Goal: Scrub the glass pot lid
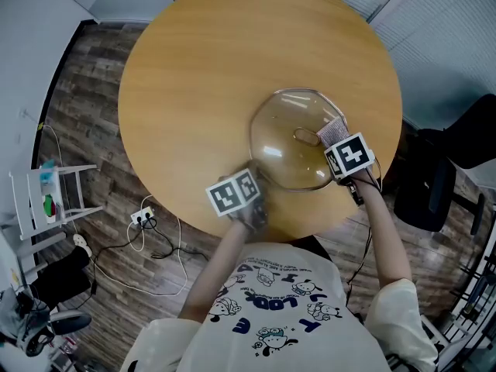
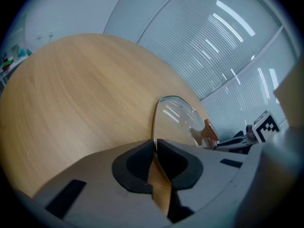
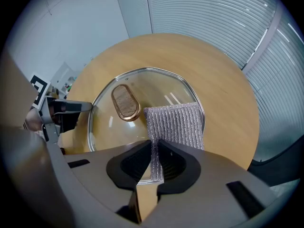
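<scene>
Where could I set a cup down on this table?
Everything beyond and left of the glass lid is bare table. The near right edge is crowded: the left tool pinches the lid's rim, the right tool holds a scrubbing pad.

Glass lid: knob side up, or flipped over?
Knob side up: the knob stands on top of the glass lid, with the scrub pad lying beside it.

Lid [image 1: 291, 142] on table [image 1: 201, 76], near edge; pad [image 1: 333, 130] seemingly atop, right.
</scene>
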A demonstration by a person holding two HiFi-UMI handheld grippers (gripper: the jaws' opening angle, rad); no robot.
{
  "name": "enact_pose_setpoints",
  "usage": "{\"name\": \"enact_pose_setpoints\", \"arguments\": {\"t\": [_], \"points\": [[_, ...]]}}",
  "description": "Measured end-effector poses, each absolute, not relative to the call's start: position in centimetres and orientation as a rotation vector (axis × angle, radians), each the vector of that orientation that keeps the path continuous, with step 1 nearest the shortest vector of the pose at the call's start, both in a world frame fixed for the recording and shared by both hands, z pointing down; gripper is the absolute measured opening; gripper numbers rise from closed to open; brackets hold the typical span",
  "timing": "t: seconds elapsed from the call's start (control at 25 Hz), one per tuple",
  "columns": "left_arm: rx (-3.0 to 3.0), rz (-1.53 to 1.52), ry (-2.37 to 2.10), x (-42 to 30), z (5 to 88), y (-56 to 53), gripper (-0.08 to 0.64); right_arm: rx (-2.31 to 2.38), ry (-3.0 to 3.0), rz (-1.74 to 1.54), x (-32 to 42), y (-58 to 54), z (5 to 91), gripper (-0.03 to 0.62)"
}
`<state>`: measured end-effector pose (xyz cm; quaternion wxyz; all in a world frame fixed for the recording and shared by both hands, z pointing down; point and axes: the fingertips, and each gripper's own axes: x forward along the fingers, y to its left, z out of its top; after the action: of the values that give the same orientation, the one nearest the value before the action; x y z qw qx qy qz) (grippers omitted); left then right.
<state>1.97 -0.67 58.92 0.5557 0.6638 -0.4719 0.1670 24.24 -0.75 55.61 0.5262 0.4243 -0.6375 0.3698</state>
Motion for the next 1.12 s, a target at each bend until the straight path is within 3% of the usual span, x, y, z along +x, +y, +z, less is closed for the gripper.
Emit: {"name": "enact_pose_setpoints", "arguments": {"t": [1.12], "points": [[1.591, 0.401, -1.102, 2.1, 59.0, -1.0, 0.037, 1.025, -1.521, 0.943, 22.9, 3.0, 56.0, 0.063]]}}
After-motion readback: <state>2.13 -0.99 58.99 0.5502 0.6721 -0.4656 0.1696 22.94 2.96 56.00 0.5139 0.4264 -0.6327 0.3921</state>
